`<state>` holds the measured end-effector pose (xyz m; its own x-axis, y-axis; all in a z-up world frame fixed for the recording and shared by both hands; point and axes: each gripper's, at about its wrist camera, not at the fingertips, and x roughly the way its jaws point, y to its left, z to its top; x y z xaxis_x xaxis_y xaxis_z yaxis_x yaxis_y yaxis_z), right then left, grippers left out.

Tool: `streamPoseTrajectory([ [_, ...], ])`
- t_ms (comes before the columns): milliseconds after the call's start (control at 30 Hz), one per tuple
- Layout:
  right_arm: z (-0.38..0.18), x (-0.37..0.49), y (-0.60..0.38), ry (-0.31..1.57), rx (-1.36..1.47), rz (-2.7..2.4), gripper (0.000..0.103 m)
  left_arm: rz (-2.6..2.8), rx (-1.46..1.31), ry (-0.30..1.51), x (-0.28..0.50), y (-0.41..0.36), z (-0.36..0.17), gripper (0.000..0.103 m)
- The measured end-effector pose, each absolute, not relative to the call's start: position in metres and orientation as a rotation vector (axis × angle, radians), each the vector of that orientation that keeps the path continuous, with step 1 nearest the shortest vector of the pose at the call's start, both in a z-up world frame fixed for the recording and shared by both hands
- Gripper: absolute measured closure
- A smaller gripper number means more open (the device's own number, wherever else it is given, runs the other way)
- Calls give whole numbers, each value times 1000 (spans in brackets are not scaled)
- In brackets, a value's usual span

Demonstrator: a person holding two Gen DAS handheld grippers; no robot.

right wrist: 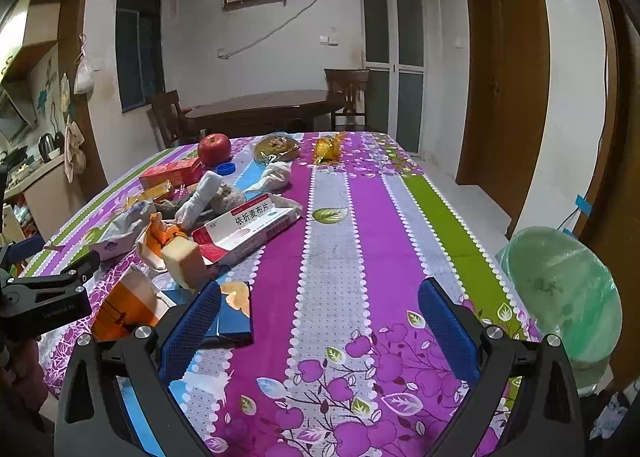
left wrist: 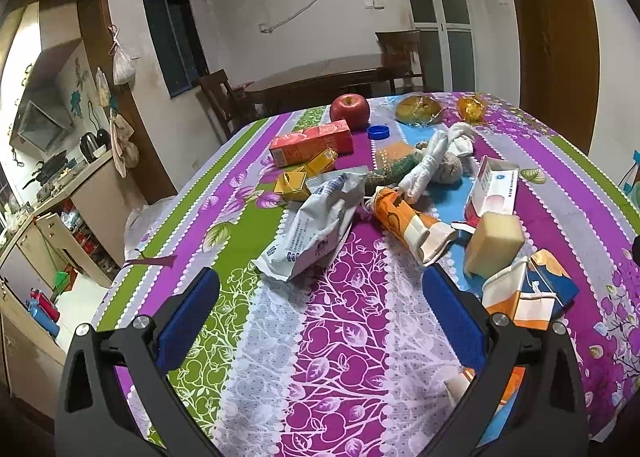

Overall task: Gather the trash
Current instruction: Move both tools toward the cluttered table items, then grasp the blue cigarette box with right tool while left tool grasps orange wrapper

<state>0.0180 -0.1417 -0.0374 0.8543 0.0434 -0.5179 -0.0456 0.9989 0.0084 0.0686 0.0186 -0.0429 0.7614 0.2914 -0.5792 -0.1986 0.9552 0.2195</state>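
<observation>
Trash lies scattered over the flowered tablecloth (left wrist: pixel 340 337). A crumpled white and blue packet (left wrist: pixel 312 229) rests just ahead of my left gripper (left wrist: pixel 320 281), which is open and empty above the cloth. An orange carton (left wrist: pixel 408 221), a yellow sponge (left wrist: pixel 494 243), a white medicine box (left wrist: pixel 496 189) and a flattened orange and blue carton (left wrist: pixel 528 293) sit to its right. My right gripper (right wrist: pixel 320 297) is open and empty over bare cloth, with the blue carton (right wrist: pixel 234 317) by its left finger. A bin lined with a green bag (right wrist: pixel 560 293) stands off the table's right edge.
A red apple (left wrist: pixel 350 111), a red juice box (left wrist: pixel 312 143), yellow packets (left wrist: pixel 294 185), a blue cap (left wrist: pixel 378 132) and wrapped food (left wrist: pixel 418 109) lie at the far end. Kitchen counter (left wrist: pixel 60 193) stands left. A dark dining table (right wrist: pixel 264 105) and chairs stand behind.
</observation>
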Motion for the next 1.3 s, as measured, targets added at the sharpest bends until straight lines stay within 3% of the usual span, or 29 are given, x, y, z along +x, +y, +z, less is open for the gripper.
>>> streamPoseTrajectory([
  [433,-43,15,-154,534,23,29,5,243,171,636,59,13,-38,5],
  [600,-44,11,-157,531,39,21,5,2,159,636,42,9,-35,6],
  [700,-45,10,-160,529,54,18,5,-84,208,631,34,-3,-38,12],
  [833,-48,10,-161,536,77,31,5,-138,295,655,37,-22,-52,29],
  [1000,-50,9,-163,536,81,49,5,-162,237,710,49,-19,-61,32],
  [1100,-52,11,-163,545,89,65,5,-197,183,747,58,-11,-65,45],
  [1167,-54,15,-162,554,87,86,5,-216,161,783,66,-10,-73,61],
  [1233,-54,20,-159,558,67,110,5,-229,138,808,69,-8,-78,70],
  [1267,-55,22,-156,557,48,124,5,-247,122,807,68,-7,-78,88],
  [1300,-56,26,-151,560,7,156,5,-260,116,814,67,-7,-78,95],
])
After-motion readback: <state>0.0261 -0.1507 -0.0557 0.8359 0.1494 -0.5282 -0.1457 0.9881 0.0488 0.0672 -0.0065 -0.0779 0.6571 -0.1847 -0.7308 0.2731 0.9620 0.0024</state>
